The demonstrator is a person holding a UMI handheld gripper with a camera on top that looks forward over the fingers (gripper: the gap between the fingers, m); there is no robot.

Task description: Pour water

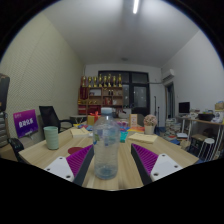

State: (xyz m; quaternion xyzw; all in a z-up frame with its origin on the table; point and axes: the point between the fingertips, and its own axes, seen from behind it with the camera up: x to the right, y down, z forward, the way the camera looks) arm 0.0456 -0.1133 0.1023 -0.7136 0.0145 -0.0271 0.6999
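Observation:
A clear plastic water bottle (106, 142) stands upright on the wooden table (125, 172). It is between the fingers of my gripper (108, 157), which is open, with a gap on each side of the bottle. The purple pads (76, 159) flank its lower half. A green cup (51, 137) stands on the table to the left, beyond the left finger and apart from the bottle.
A purple sign or screen (25, 123) stands at the table's far left beside a dark chair (60, 118). Small colourful items (136, 133) lie on the table behind the bottle to the right. A shelf with bottles (104, 92) lines the back wall. Desks with monitors (185, 112) are at the right.

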